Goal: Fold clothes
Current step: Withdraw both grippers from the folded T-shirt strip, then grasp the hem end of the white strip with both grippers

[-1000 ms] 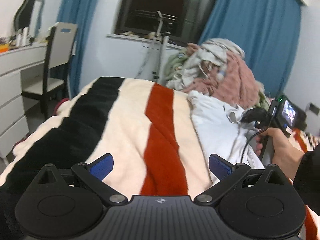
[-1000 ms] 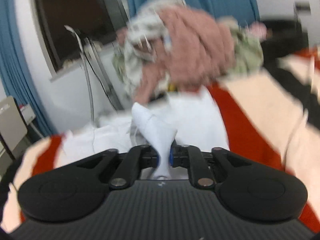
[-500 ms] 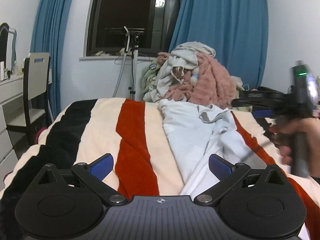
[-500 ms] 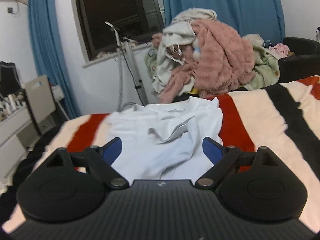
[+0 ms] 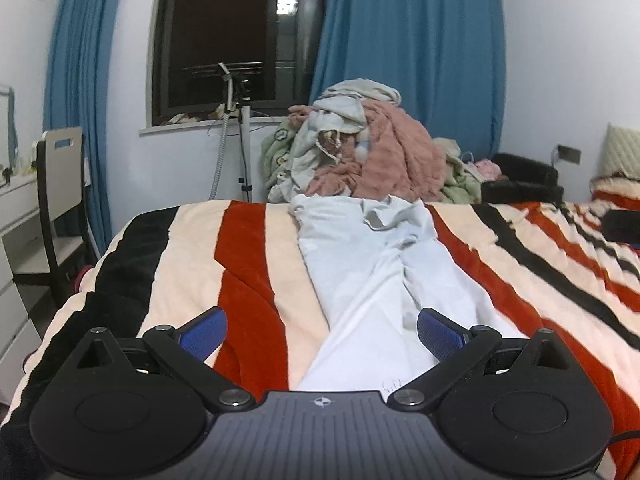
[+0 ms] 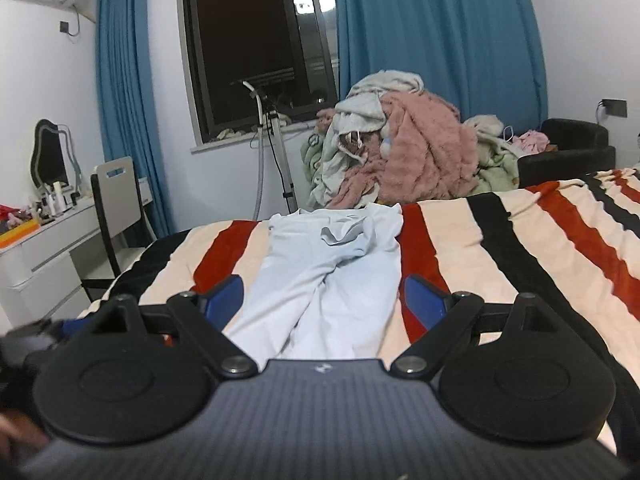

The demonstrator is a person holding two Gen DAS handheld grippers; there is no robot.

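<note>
1. Lying lengthwise on the striped blanket [image 5: 500,248], the pale trousers [image 5: 360,264] run from their waistband at the far edge toward both cameras.
2. Left gripper [image 5: 322,330]: jaws wide apart and empty, the near trouser leg passing beneath the gap.
3. Right gripper [image 6: 322,294]: jaws spread wide after just opening, nothing between them, the trousers [image 6: 328,264] lying below and ahead.
4. Behind the waistband sits the heap of clothes [image 6: 400,152].

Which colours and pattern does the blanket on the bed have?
The blanket has cream, red and black stripes; clearest in the left wrist view.
</note>
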